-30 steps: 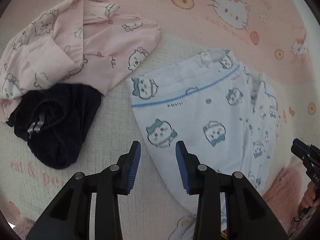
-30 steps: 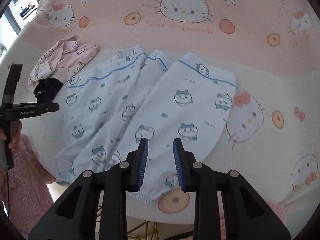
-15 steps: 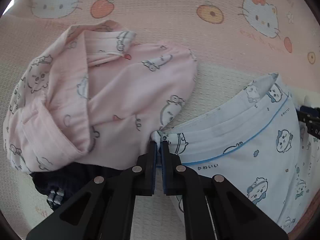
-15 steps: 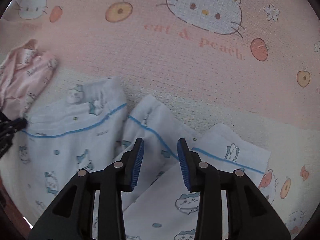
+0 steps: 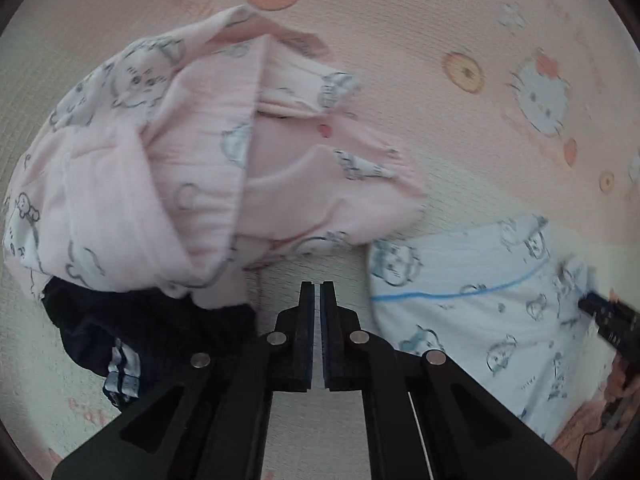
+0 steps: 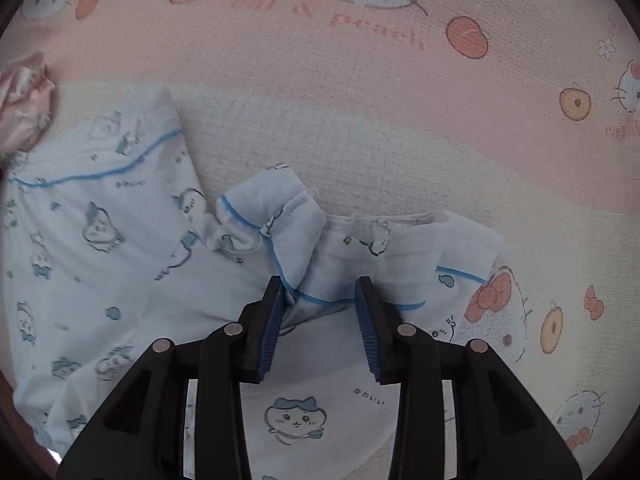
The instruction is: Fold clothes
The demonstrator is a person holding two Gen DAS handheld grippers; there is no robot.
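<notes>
White pyjama bottoms (image 6: 112, 264) with blue cartoon prints and blue piping lie spread on the bed. Their waistband (image 6: 320, 256) is bunched up in a fold. My right gripper (image 6: 319, 284) points down over it with jaws apart; the fold stands between the pads, and only the left pad brushes it. My left gripper (image 5: 316, 285) is shut over the bedcover, with no cloth seen between its pads. The bottoms' left corner (image 5: 392, 260) lies just right of its tips. The right gripper (image 5: 608, 320) shows at the far right edge of the left wrist view.
A crumpled pink pyjama top (image 5: 192, 168) lies beyond and left of the left gripper, partly over a dark navy garment (image 5: 132, 328). The bedcover (image 6: 360, 92) is pink and cream with cat and peach prints. A hand (image 5: 620, 384) in a pink fluffy sleeve holds the right gripper.
The left gripper went from open to shut at the bottoms' corner; that corner now lies to its right. The right gripper came down onto the waistband, jaws wider, and the band has bunched up.
</notes>
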